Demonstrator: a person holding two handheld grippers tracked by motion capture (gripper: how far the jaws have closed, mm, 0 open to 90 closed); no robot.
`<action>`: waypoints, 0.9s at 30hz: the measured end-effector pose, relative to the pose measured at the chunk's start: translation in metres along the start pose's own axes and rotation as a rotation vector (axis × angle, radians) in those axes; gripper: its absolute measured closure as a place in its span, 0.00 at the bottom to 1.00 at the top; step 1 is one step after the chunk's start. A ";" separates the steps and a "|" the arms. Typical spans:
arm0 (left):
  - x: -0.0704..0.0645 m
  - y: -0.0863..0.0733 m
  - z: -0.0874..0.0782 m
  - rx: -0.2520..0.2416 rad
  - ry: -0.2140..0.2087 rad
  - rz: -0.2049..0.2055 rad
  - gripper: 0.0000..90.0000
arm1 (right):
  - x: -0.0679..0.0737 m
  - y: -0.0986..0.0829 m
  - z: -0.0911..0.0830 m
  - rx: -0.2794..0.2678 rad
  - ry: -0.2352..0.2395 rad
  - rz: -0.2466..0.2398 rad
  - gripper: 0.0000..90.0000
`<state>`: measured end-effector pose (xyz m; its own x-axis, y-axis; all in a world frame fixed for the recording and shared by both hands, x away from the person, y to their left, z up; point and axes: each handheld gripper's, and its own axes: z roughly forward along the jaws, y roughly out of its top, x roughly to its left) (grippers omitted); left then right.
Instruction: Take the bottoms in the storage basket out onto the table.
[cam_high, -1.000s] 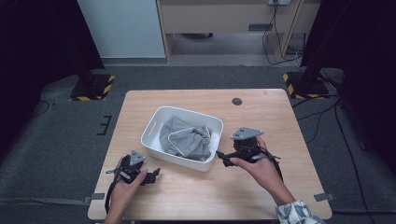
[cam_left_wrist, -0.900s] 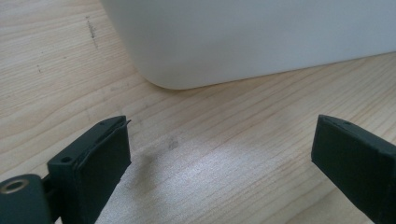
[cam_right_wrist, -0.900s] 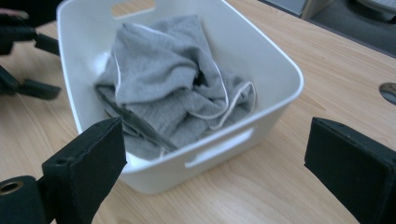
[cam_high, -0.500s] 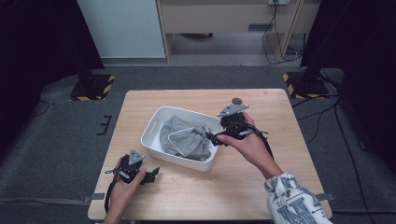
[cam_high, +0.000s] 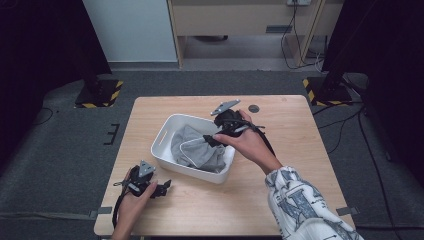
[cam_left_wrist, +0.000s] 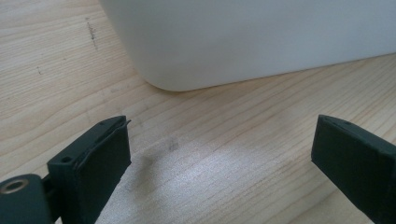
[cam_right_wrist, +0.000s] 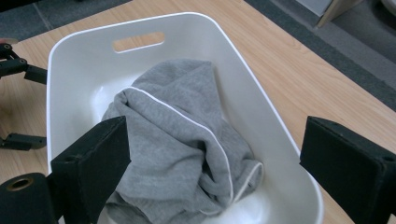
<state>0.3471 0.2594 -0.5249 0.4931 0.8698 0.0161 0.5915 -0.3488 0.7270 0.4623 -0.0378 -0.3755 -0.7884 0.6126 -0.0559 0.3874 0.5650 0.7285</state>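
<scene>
Cloth (cam_high: 200, 150): grey, in white tub (cam_high: 165, 134) | right claw (cam_high: 209, 140): spread above it | left claw (cam_high: 164, 188): spread, tub's 7 o'clock on desk (cam_high: 280, 190)

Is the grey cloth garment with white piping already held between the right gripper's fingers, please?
No, the right gripper hovers open above the grey cloth garment, touching nothing.

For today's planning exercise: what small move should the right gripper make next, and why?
Probably lower the right gripper onto the grey cloth and close. Its jaws stand open just above the cloth bunched in the white bin, gripping nothing yet.
</scene>
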 end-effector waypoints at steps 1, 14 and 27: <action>0.000 0.000 0.000 0.000 0.000 0.000 0.04 | 0.001 0.001 0.004 0.001 0.005 -0.003 0.09; 0.003 0.002 -0.001 -0.012 0.000 -0.010 0.04 | 0.015 0.012 0.054 0.044 0.045 0.007 0.10; 0.004 0.002 -0.001 -0.015 -0.003 -0.020 0.04 | 0.023 0.009 0.091 0.091 0.086 -0.003 0.08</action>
<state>0.3497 0.2630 -0.5227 0.4827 0.8758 -0.0004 0.5918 -0.3258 0.7373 0.4907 0.0315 -0.4321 -0.8261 0.5635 0.0035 0.4236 0.6170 0.6632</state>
